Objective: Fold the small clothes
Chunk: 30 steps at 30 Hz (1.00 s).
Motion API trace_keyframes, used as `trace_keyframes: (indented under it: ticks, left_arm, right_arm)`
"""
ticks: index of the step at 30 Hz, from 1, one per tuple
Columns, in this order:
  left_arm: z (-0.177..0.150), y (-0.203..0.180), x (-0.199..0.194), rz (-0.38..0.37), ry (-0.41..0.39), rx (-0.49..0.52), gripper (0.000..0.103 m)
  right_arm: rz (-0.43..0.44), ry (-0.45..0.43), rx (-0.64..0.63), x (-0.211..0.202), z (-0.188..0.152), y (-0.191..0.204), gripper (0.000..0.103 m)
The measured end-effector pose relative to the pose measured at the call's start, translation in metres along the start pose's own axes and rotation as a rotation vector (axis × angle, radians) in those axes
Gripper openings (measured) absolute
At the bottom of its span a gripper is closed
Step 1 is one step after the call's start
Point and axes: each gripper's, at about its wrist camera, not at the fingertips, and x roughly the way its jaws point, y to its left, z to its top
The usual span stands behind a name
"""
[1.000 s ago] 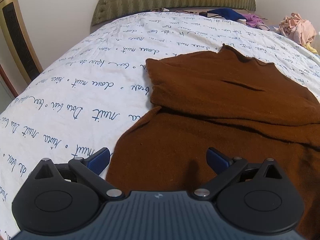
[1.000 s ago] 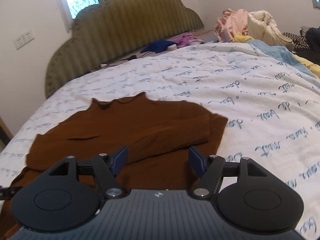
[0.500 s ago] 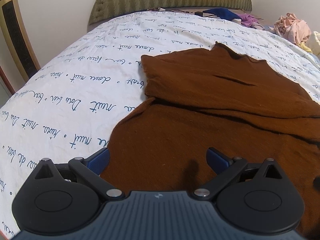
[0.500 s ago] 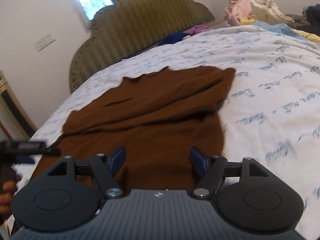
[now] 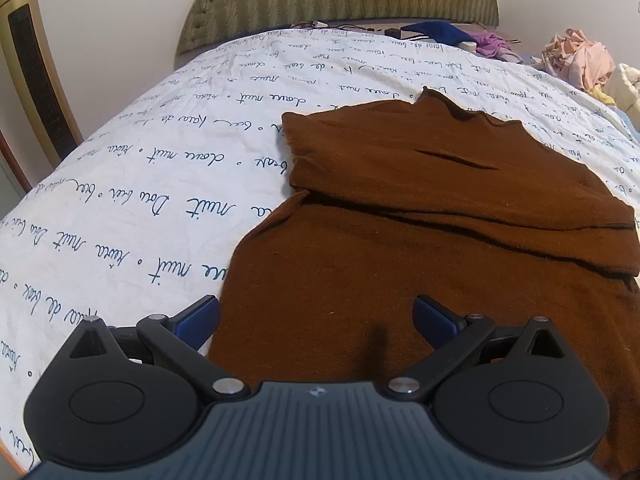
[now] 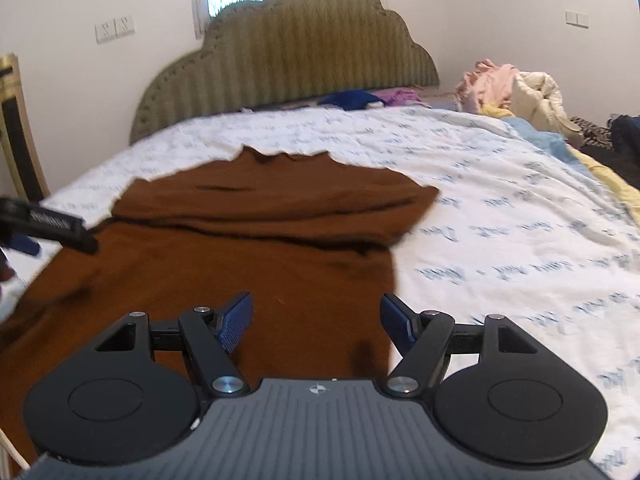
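The left gripper hangs with its blue pads spread wide and nothing between them; its left pad sits over the white sheet just off the garment's edge and its right pad over the cloth. The right gripper is likewise released, jaws apart and empty, both pads above the lower right part of the garment, with that cloth's right edge just at its 3 o'clock. The task's thing, a brown sweater, lies flat on the bed cover, collar toward 12 o'clock and both sleeves folded across the chest in a band. In the right wrist view the left gripper's black finger enters from 9 o'clock, above the sweater's left edge. The cover is white with blue handwriting. Beyond it at 12 o'clock stands a green padded headboard, with blue and purple clothes at its foot, and a pile of pink and cream laundry at 2 o'clock.
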Motion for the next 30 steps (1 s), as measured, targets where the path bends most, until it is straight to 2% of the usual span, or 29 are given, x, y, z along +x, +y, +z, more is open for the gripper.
trace_keyframes:
  ticks: [4,7,9,12,14,18,20,23,27,30]
  left_arm:
    - [-0.005,-0.004,-0.001,0.0,0.003,0.023,0.103]
    - [-0.01,-0.006,-0.002,0.003,0.002,0.04,0.103]
    - [-0.013,-0.007,-0.003,-0.001,0.005,0.05,0.103]
    - [-0.018,-0.009,-0.002,-0.004,0.012,0.058,0.103]
    - [-0.021,-0.011,-0.001,-0.007,0.017,0.069,0.103]
    - [-0.027,-0.011,-0.004,-0.006,0.016,0.082,0.103]
    - [-0.03,-0.01,-0.004,-0.009,0.021,0.083,0.103]
    - [-0.035,-0.009,-0.004,-0.004,0.027,0.095,0.103]
    - [-0.04,-0.006,-0.003,-0.007,0.034,0.091,0.103]
    - [-0.042,-0.004,-0.003,-0.009,0.037,0.084,0.103]
  right_arm:
    - [-0.009,0.072,0.01,0.015,-0.012,-0.004,0.07]
    - [0.005,0.096,-0.027,0.021,-0.014,0.006,0.072]
    - [0.01,0.079,-0.08,0.019,-0.011,0.014,0.078]
    - [-0.012,0.028,-0.122,0.013,-0.002,0.024,0.078]
    - [0.009,-0.005,-0.121,0.011,0.008,0.027,0.078]
    - [0.038,0.0,-0.113,0.02,0.021,0.034,0.079]
    - [0.057,0.023,-0.078,0.026,0.021,0.034,0.083]
    - [0.093,0.124,-0.031,0.041,0.014,0.033,0.085]
    - [-0.002,0.186,-0.076,0.046,0.0,0.034,0.089]
    - [-0.031,0.186,-0.08,0.04,-0.002,0.031,0.091]
